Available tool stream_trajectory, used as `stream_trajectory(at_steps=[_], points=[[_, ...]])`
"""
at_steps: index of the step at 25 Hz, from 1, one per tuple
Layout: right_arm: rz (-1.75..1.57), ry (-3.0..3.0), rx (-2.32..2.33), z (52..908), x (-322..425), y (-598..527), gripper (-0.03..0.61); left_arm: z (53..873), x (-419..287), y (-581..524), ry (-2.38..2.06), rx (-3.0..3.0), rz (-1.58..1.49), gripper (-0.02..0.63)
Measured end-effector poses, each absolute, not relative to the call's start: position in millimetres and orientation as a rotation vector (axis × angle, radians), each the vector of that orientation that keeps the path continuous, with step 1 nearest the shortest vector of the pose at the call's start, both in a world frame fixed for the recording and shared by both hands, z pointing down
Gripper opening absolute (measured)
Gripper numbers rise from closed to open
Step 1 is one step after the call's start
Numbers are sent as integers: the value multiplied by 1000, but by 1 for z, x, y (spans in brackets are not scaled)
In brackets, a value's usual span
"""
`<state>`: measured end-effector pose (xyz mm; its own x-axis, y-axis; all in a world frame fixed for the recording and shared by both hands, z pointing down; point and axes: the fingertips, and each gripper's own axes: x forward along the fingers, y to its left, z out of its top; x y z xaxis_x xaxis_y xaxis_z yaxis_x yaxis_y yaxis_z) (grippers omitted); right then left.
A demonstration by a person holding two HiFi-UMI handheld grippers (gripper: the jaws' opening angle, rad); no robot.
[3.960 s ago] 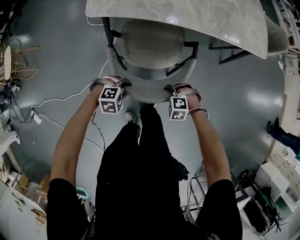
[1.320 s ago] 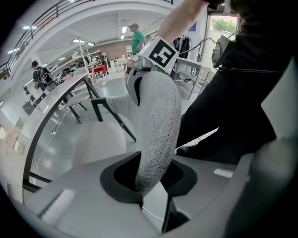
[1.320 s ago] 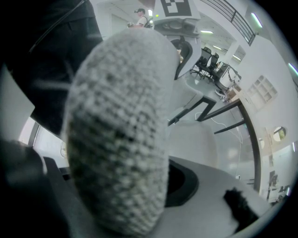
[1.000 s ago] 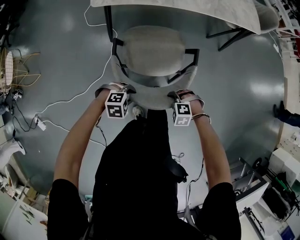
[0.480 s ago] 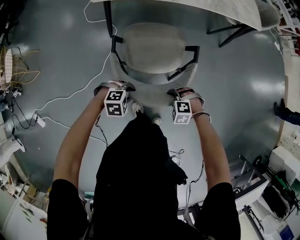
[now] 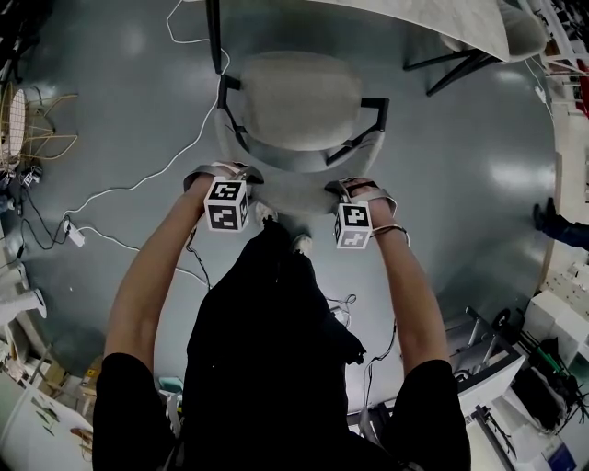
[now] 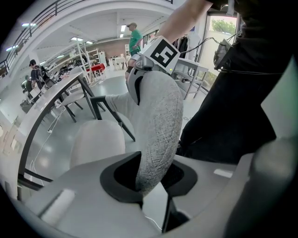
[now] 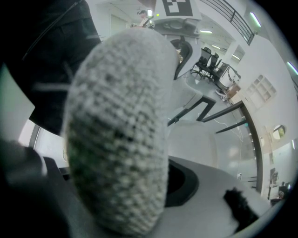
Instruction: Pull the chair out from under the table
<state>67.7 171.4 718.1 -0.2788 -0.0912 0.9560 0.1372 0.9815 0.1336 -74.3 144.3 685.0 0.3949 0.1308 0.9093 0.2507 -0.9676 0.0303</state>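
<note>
Chair (image 6: 299, 101) slid clear of table (image 6: 460, 28) edge; left claw (image 6: 224, 171), right claw (image 6: 355, 187) clamp backrest (image 6: 294, 191).

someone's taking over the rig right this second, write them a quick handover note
Left gripper: fingers shut on the left end of the backrest of the chair.
Right gripper: fingers shut on the right end of the backrest.
Chair: in front of the person. In the head view its seat is clear of the table edge.
Done: the chair looks pulled out.
Left: pull back a little more if more room is wanted, then open both grippers and let go.
Mind the white cable on the floor by the chair's left side.
</note>
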Motion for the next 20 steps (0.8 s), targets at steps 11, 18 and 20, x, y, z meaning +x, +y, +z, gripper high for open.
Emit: stream_trajectory(at_steps=[11, 18, 20], points=[[-226, -1841, -26, 714, 65, 193, 132, 682, -77, 167, -349, -2526, -1636, 97], [-226, -1844, -34, 711, 66, 208, 132, 682, -74, 183, -347, -2530, -1645, 97], [-229, -1844, -31, 714, 67, 211, 132, 682, -74, 187, -342, -2534, -1650, 97]])
